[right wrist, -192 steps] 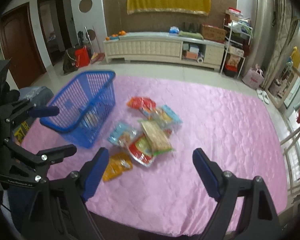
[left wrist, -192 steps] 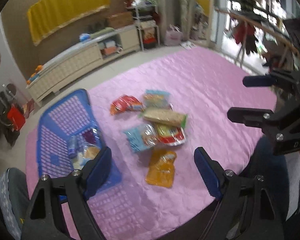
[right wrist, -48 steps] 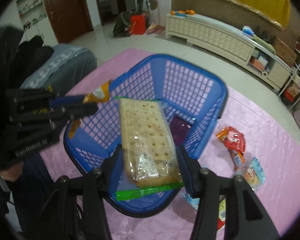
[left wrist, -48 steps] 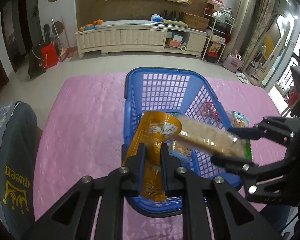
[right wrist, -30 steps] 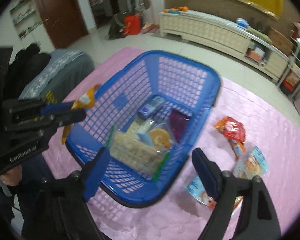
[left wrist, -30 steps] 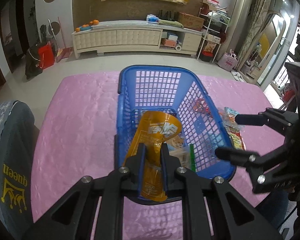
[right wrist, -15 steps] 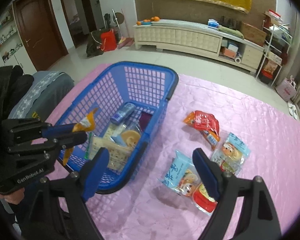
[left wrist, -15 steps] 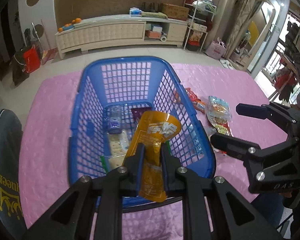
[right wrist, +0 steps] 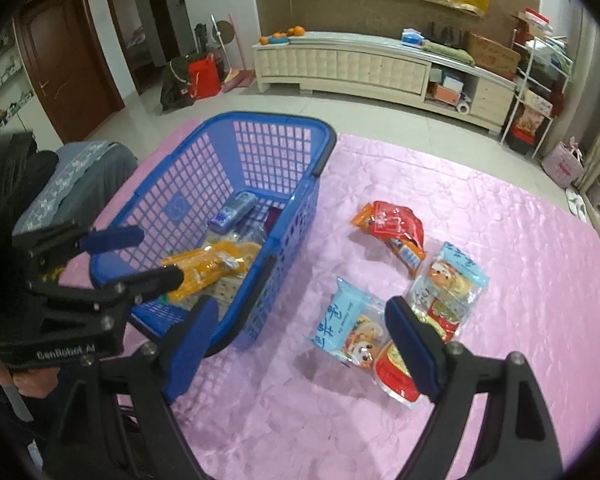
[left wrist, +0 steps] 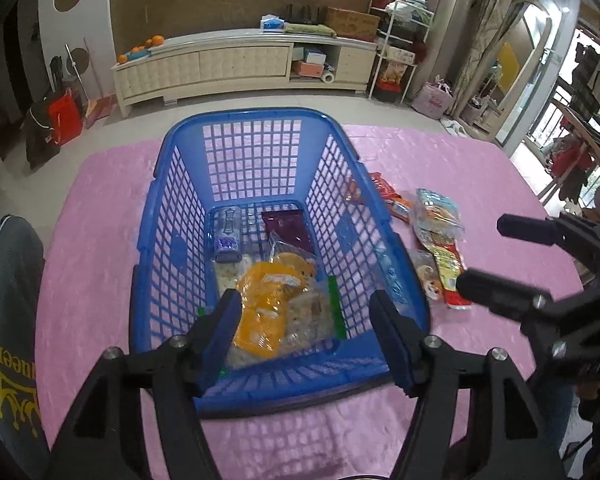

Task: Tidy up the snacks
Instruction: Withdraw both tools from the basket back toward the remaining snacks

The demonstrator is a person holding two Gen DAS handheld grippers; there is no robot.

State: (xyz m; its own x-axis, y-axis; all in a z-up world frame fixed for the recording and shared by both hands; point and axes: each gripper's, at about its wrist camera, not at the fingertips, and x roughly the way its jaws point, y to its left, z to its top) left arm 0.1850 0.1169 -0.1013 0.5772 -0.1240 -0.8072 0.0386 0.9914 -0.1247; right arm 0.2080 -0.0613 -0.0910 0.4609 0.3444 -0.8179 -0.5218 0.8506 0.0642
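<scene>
A blue plastic basket (left wrist: pixel 148 240) stands on the pink cloth and holds several snacks. An orange pouch (left wrist: pixel 260 304) lies on top of a cracker pack (left wrist: pixel 308 312) inside it. My left gripper (left wrist: pixel 305 312) hangs over the basket's near end. Its jaws are opening, and the pouch sits below them, free of the pads. In the right wrist view the left gripper (right wrist: pixel 140 258) is at the basket's near left, beside the orange pouch (right wrist: pixel 204 268). My right gripper (right wrist: pixel 300 316) is open and empty above a light-blue packet (right wrist: pixel 344 328). A red packet (right wrist: pixel 392 224) lies beyond it.
Two more packets, a clear-and-blue one (right wrist: pixel 452 280) and a red-and-white one (right wrist: pixel 396 372), lie right of the basket (right wrist: pixel 284 120). A grey cushion (left wrist: pixel 8 320) borders the cloth on the left. A cream sideboard (left wrist: pixel 240 64) stands across the floor.
My left jaws have parted and the orange pouch has dropped from them into the basket. The right gripper has swung right, from the basket to above the loose packets.
</scene>
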